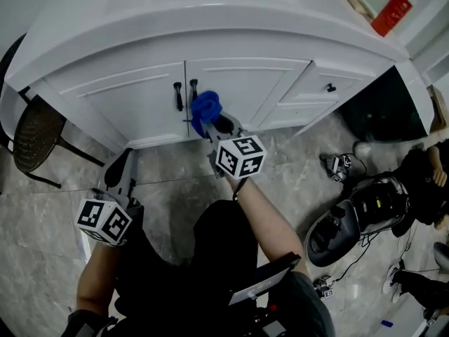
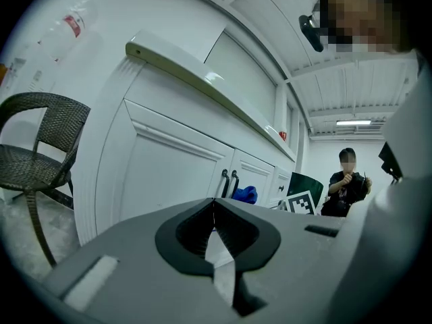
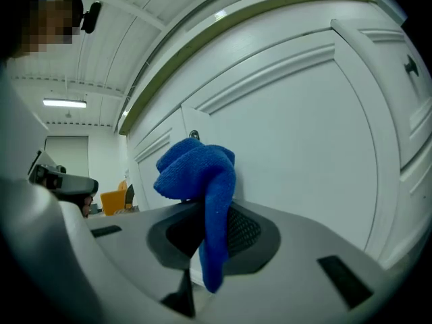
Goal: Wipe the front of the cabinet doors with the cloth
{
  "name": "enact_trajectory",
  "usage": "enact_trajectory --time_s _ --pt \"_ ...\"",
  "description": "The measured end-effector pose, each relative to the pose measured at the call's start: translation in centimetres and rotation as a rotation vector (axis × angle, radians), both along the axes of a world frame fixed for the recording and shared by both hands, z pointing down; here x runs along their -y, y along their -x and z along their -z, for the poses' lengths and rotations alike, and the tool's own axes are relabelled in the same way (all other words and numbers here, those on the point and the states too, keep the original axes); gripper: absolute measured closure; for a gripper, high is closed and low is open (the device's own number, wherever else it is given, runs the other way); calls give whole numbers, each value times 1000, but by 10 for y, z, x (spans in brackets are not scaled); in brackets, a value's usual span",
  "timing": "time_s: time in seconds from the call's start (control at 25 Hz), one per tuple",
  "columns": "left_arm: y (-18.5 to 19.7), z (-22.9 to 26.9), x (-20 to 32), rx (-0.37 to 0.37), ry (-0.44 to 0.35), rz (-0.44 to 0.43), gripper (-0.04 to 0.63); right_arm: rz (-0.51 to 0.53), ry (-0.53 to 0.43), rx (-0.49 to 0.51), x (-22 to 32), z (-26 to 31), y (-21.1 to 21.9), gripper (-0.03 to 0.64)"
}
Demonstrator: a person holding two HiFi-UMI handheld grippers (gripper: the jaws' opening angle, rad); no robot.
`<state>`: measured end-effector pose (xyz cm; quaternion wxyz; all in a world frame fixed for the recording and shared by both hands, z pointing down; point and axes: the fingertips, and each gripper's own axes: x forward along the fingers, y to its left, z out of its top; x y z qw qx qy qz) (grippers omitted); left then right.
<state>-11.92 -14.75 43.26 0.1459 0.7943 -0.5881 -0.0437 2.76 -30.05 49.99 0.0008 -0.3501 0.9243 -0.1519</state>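
The left cabinet door (image 1: 133, 97) is bare and easy to reach, with open floor (image 1: 168, 177) in front of it, though a wicker chair (image 1: 38, 135) stands near its left edge. Two black handles (image 1: 178, 95) jut out at the middle seam, just beside the cloth (image 1: 205, 107), and the countertop (image 1: 210, 27) overhangs the doors. To the right, a dark machine (image 1: 354, 220) crowds the floor.

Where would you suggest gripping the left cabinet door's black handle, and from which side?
I'd grip the left door's handle at its middle, coming straight from the front, jaws either side: it is a slim upright bar standing off the door.
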Motion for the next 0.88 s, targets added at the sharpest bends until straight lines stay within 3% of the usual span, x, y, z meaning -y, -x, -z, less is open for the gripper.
enact_trajectory --time_s 0.32,0.88 --pt "-17 4 4 14 -4 -30 592 -104 -62 -51 22 7 -41 565" --pt "-59 -13 11 48 21 -110 592 -433 -60 -98 67 -14 -216 565"
